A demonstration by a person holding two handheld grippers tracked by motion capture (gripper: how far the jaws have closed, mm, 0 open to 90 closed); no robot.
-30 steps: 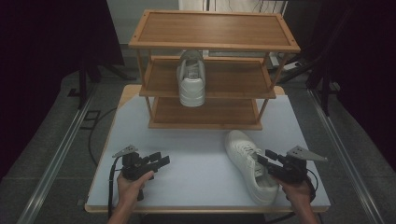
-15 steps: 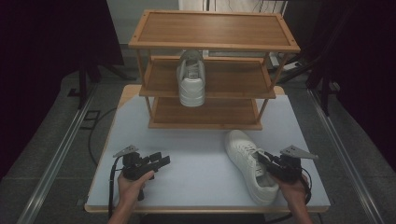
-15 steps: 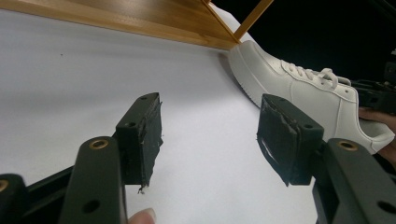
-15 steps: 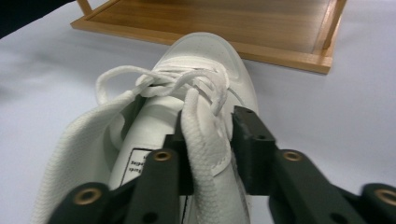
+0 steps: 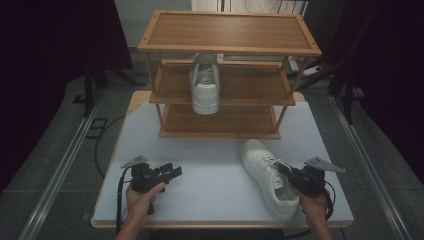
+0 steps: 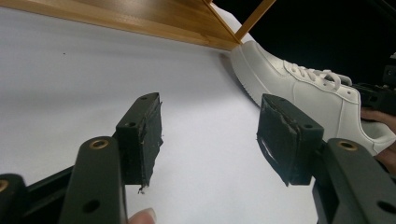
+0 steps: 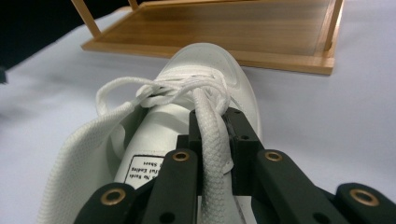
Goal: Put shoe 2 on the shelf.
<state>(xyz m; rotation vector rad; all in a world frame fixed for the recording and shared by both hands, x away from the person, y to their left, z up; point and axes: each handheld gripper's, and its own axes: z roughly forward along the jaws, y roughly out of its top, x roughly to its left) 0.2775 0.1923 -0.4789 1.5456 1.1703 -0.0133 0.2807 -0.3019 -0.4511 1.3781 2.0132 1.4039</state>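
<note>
Sneaker, white leather low-top, lies on the white desk in front of the three-tier wooden shoe rack, toe toward the rack's bottom shelf, heel toward the person. Long axis runs roughly rack-to-person, slightly slanted. Its mate, a second white sneaker, sits on the rack's middle shelf, toe outward.

Right gripper at the heel end of the desk sneaker, jaws closed on a white lace near the tongue. Left gripper rests well to the left of that sneaker, jaws spread apart, nothing between them.

Judgement: right hand is the nearer one; a lift toward the rack would go forward along the shoe's axis.
</note>
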